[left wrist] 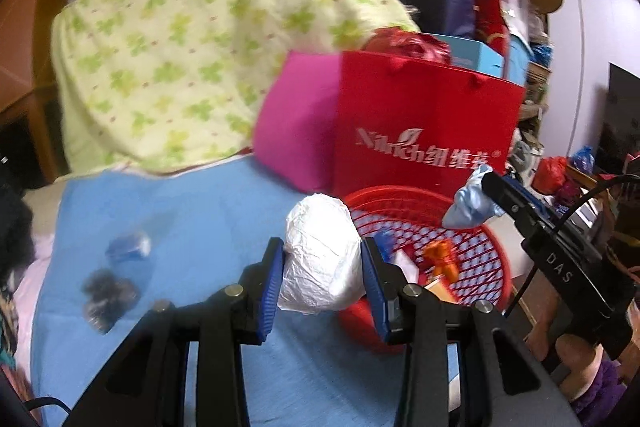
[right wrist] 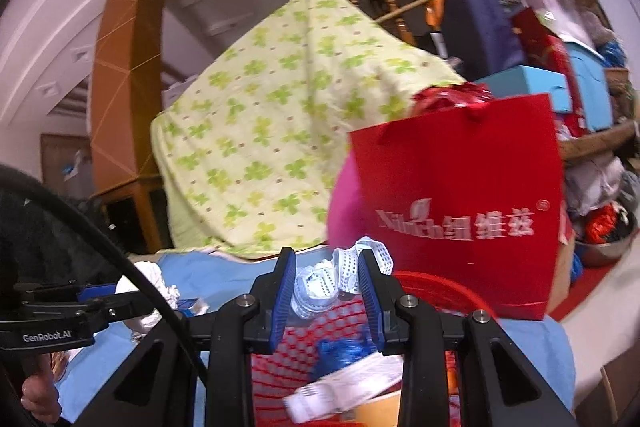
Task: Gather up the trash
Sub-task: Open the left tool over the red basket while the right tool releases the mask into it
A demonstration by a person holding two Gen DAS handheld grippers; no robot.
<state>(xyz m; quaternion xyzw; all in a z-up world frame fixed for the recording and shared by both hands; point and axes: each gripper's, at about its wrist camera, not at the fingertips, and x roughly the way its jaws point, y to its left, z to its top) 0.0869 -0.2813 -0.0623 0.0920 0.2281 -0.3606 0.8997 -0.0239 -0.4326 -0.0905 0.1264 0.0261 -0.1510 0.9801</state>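
Observation:
In the left wrist view my left gripper is shut on a white crumpled wad, held at the near left rim of a red mesh basket. My right gripper comes in from the right over the basket with a pale blue wad in its tips. The right wrist view shows that gripper shut on a crumpled light-blue face mask just above the basket. Inside lie a blue wrapper, a white strip and an orange scrap. The left gripper shows at the left edge.
A blue cloth covers the surface; a small blue wrapper and a dark clump lie on it. Behind the basket stand a red paper bag and a pink bag. A green-patterned quilt is heaped behind.

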